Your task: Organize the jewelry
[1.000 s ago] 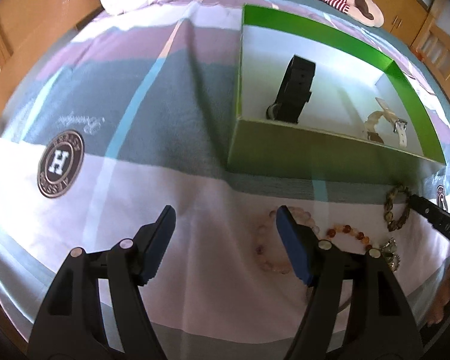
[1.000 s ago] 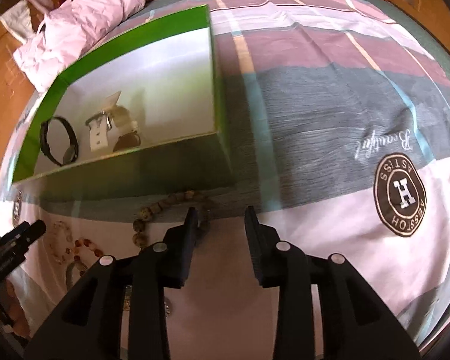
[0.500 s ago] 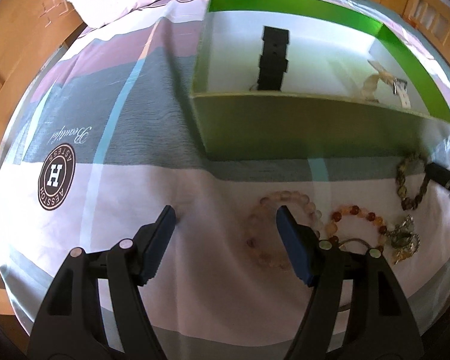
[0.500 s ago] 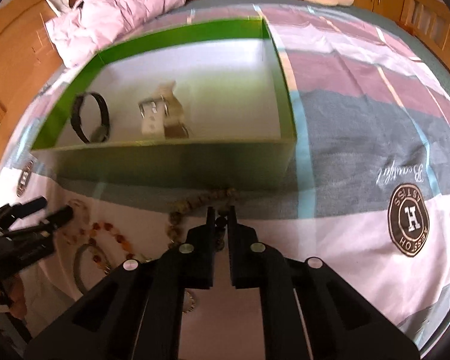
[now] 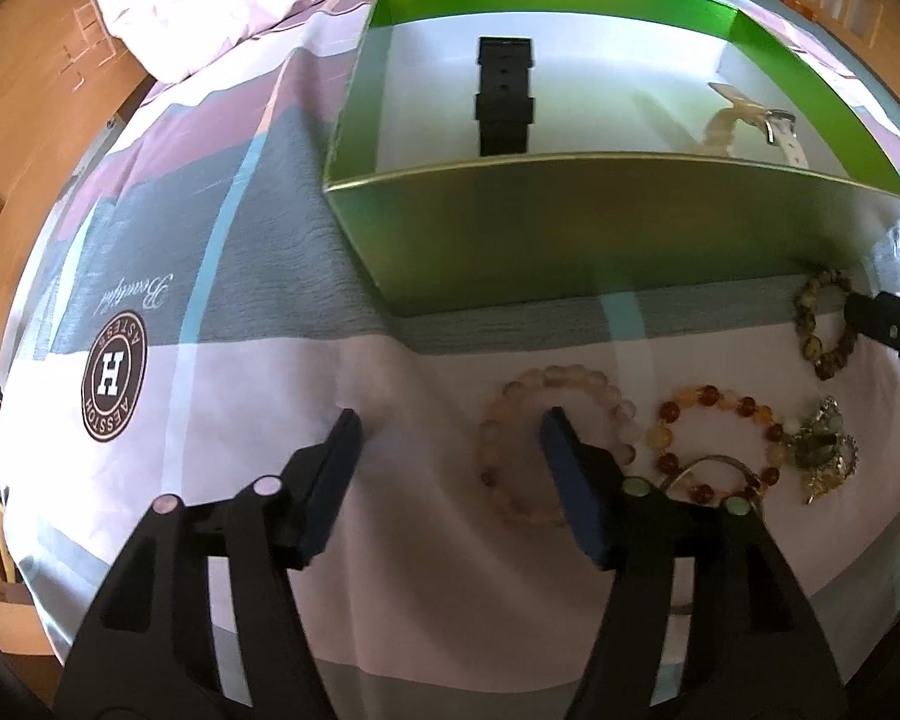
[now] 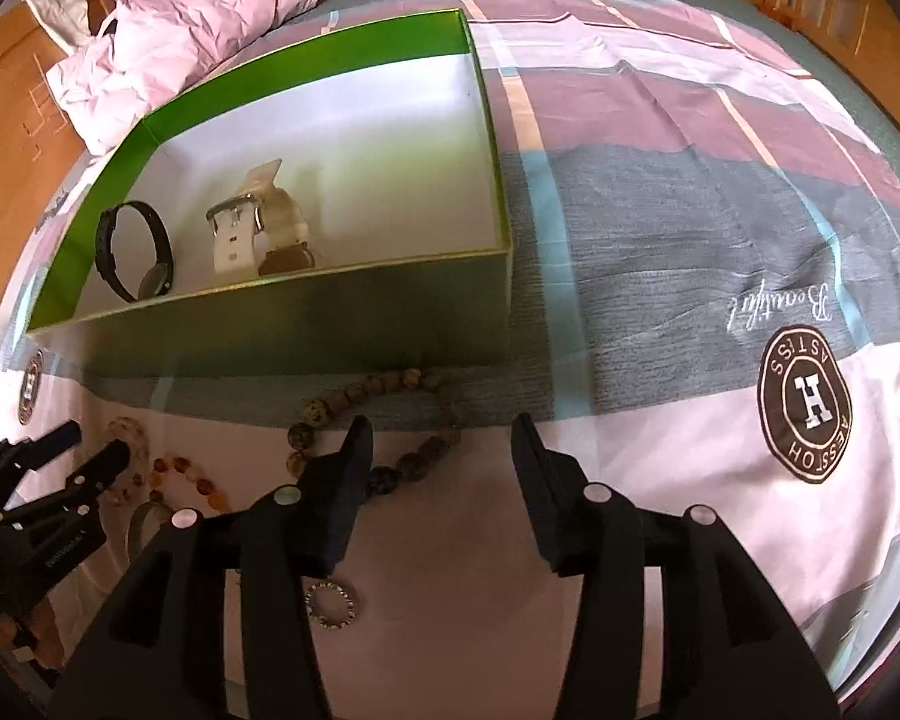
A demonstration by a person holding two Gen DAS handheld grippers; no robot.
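Both sets of jaws stood wide open and held nothing. On the left gripper (image 5: 447, 435), the right-hand jaw tip lay inside the ring of a pale pink bead bracelet (image 5: 555, 444) lying flat on the bedspread (image 5: 210, 276). At three o'clock from that bracelet lay an amber bead bracelet (image 5: 717, 441), then a tangle of metal jewelry (image 5: 825, 450), too small to make out. At twelve o'clock sat a green box (image 5: 600, 240) with a black watch (image 5: 504, 96) and a white watch (image 5: 780, 135) inside.

The right gripper (image 6: 441, 438) hovered over a speckled brown bead bracelet (image 6: 366, 396) lying against the box's near wall, its left-hand jaw covering part of the strand. A small beaded ring (image 6: 329, 606) lay at six o'clock.

These bracelets looked light, limp and smooth, likely to slide or droop. Pinching across a single strand of beads would probably hold best.
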